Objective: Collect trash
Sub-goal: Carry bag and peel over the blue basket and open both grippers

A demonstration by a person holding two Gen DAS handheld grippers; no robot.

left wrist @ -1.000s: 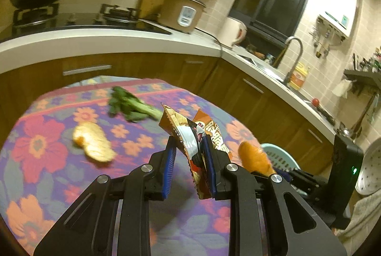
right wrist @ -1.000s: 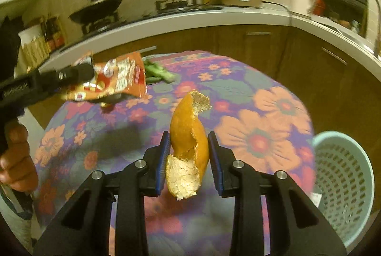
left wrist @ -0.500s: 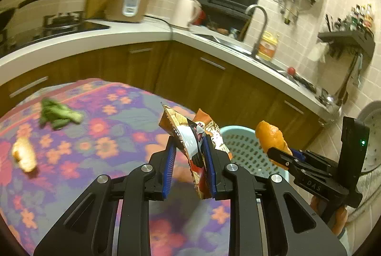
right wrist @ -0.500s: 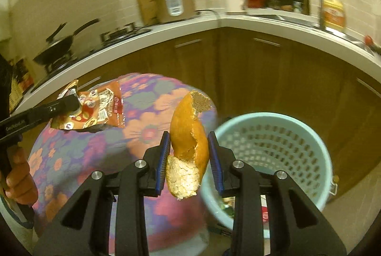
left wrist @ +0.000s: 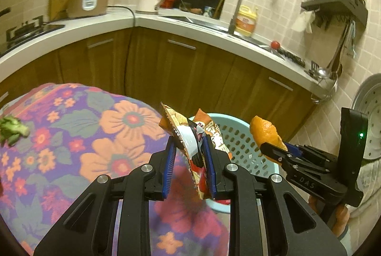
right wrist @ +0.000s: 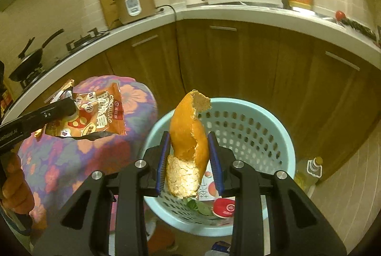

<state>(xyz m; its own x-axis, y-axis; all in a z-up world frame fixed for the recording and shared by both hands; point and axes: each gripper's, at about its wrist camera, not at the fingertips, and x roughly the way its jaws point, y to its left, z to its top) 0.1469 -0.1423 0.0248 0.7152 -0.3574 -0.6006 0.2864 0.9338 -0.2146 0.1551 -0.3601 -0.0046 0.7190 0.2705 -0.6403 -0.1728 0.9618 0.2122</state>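
Left gripper (left wrist: pixel 189 160) was clamped on a light, crinkly snack wrapper (left wrist: pixel 194 149) and right gripper (right wrist: pixel 189 160) pinched a limp orange peel (right wrist: pixel 188 137) mid-length, both near the basket (right wrist: pixel 281 137); probably neither needed firmer holds.

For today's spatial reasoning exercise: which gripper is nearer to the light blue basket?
Right. The right gripper, shut on orange peel, hangs over the basket; the left gripper, shut on a snack wrapper, is beside it, above the table edge.

right tool (right wrist: pixel 189 160): clamped on orange peel (right wrist: pixel 188 137), above blue basket (right wrist: pixel 283 137) | left tool (right wrist: pixel 69 106): grips snack wrapper (right wrist: pixel 95 115) over floral cloth (right wrist: pixel 71 160) | basket: holds scraps
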